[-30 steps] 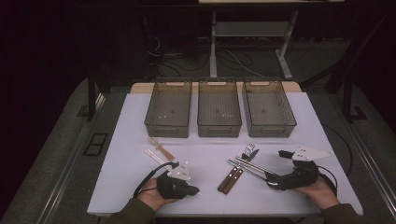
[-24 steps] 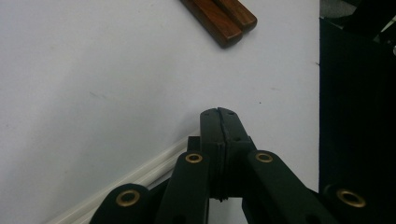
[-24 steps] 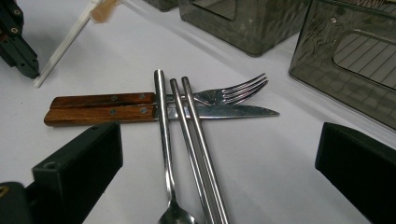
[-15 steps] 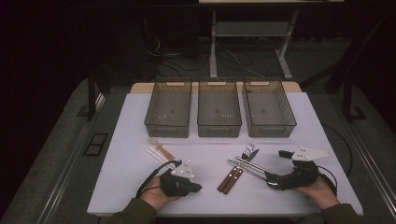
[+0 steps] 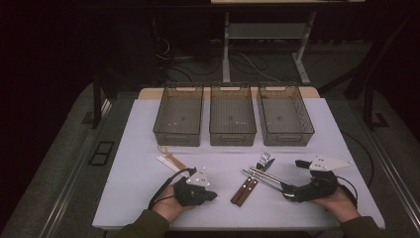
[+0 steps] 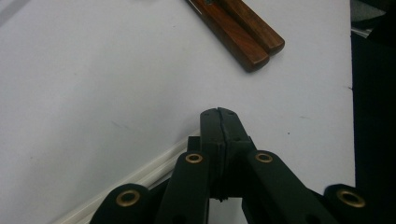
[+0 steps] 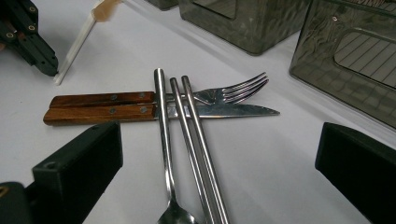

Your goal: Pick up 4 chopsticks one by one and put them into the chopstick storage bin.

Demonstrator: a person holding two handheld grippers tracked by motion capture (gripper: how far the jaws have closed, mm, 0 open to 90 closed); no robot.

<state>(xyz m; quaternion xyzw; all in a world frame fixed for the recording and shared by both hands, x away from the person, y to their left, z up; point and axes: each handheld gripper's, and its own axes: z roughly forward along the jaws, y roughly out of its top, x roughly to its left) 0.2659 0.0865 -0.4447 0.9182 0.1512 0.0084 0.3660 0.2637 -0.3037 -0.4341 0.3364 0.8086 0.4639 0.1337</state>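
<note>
A wooden-handled knife and fork [image 5: 244, 189] lie side by side in the middle of the white table [image 5: 133, 144]. Steel chopsticks and a steel spoon [image 5: 265, 177] lie across them. My left gripper [image 5: 212, 195] rests on the table left of the handles, jaws shut and empty [image 6: 219, 115]; the brown handles [image 6: 247, 33] are ahead of it. My right gripper [image 5: 288, 195] lies at the right, pointing at the cutlery. Its jaws stand wide open [image 7: 219, 186] on either side of the steel chopsticks [image 7: 192, 135] and spoon [image 7: 165, 140], without touching them. The fork [image 7: 236, 88] and knife [image 7: 224, 112] lie beyond.
Three empty translucent bins [image 5: 178, 117] [image 5: 232, 116] [image 5: 285, 117] stand in a row at the back. White chopsticks and a pale plastic utensil [image 5: 168, 161] lie front left of the bins, near the left gripper [image 7: 29, 38]. The table's front edge is close to both hands.
The left gripper has edged slightly to the right. The right gripper and the cutlery have stayed where they were.
</note>
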